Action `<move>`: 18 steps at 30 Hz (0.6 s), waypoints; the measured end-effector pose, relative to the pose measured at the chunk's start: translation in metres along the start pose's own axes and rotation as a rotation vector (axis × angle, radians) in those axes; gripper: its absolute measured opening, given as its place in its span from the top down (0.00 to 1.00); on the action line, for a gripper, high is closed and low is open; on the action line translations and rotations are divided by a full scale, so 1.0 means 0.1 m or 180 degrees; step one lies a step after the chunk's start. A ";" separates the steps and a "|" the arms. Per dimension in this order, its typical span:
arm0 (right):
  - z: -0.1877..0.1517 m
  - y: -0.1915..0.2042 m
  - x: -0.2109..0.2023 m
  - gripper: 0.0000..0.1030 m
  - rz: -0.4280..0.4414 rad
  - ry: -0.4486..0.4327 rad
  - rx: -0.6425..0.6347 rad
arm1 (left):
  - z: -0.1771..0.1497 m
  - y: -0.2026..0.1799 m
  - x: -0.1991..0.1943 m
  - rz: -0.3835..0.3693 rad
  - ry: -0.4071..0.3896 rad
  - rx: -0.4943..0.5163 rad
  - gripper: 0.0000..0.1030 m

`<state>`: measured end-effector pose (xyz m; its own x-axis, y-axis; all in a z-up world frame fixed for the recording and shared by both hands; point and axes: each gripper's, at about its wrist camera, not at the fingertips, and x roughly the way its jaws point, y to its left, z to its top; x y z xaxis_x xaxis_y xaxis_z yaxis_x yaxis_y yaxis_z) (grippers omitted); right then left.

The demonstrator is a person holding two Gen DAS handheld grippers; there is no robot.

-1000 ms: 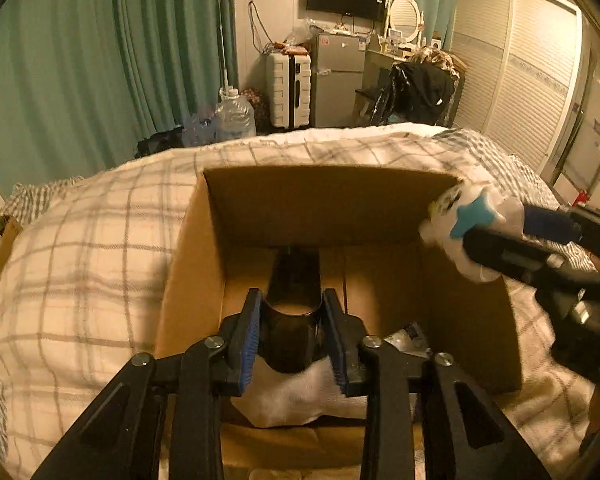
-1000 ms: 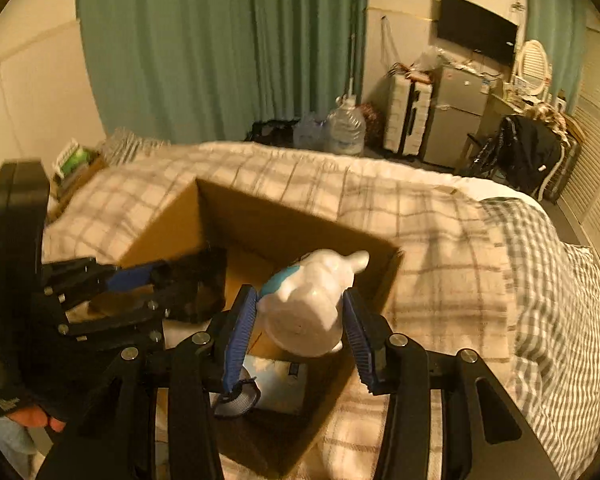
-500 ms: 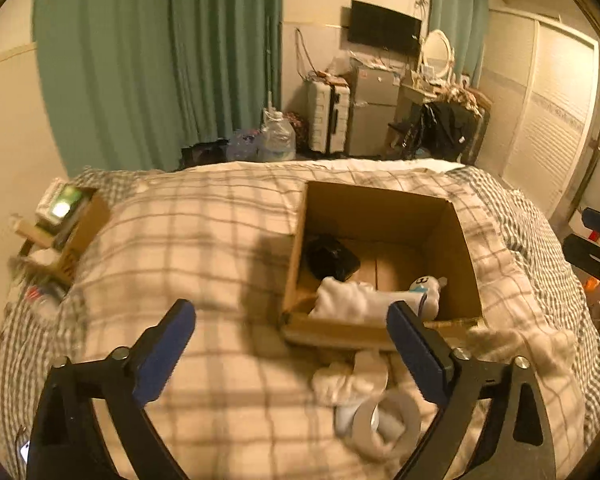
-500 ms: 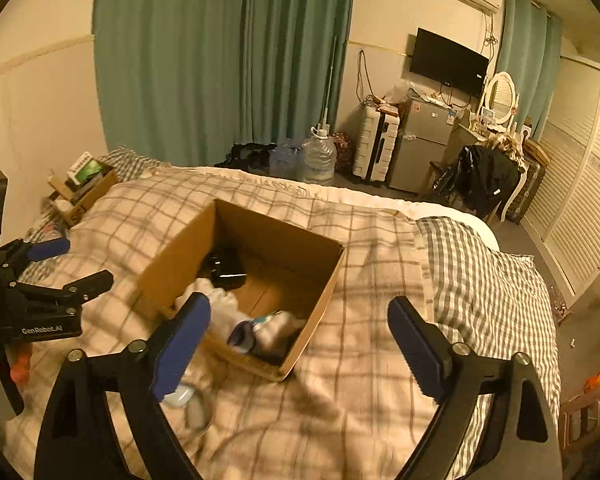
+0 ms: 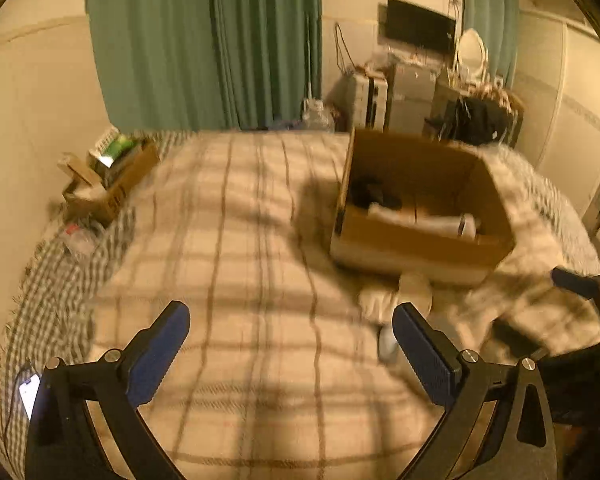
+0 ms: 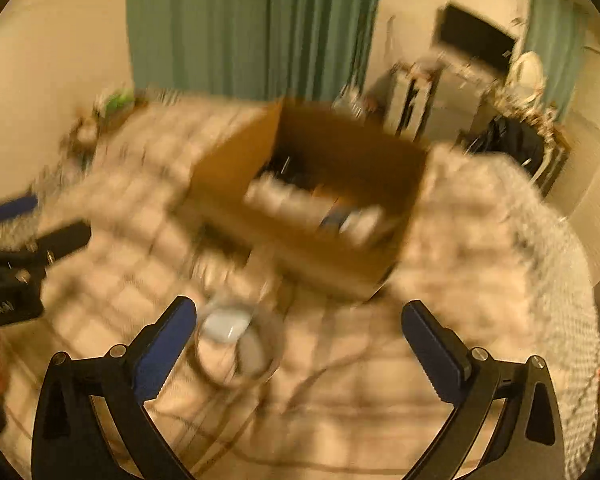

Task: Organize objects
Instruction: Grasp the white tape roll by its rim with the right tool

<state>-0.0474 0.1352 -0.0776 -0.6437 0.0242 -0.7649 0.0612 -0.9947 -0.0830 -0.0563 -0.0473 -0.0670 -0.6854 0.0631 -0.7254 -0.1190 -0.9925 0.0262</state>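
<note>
An open cardboard box [image 5: 420, 248] [image 6: 300, 248] sits on the plaid bed cover. Inside it lie a black object [image 5: 374, 196], a white cloth [image 5: 412, 218] and a white toy [image 5: 466, 226]. In front of the box lie a roll of clear tape [image 6: 240, 348] with a small white case [image 6: 224, 326], and a white cloth [image 5: 380, 300]. My left gripper [image 5: 290, 344] is open and empty above the bed, left of the box. My right gripper [image 6: 300, 340] is open and empty above the tape. Both views are blurred.
A smaller cardboard box [image 5: 108, 184] with packets stands at the bed's left edge. A phone [image 5: 28, 394] lies at the near left. Green curtains, a suitcase, a fridge and a chair with dark clothes stand beyond the bed.
A second ago both grippers held objects over the box. Both now stand open and empty and have drawn back toward the near side of the bed. The views are swinging.
</note>
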 end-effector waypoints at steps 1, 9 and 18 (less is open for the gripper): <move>-0.04 0.06 0.12 0.01 0.0060 0.0101 -0.0053 | -0.04 -0.02 0.05 -0.0003 0.0054 0.0035 0.00; -0.17 0.24 0.69 0.01 0.0236 0.0639 -0.0108 | -0.17 0.09 0.34 -0.0110 0.0384 -0.0093 0.00; -0.20 0.13 0.84 0.19 0.0501 0.0826 0.0145 | -0.17 0.08 0.32 -0.0160 0.0376 -0.0099 0.00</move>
<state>-0.0852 0.1263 -0.1562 -0.4123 -0.1116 -0.9042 0.1065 -0.9916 0.0738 -0.0670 -0.0549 -0.1010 -0.5896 0.1018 -0.8013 -0.1275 -0.9913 -0.0321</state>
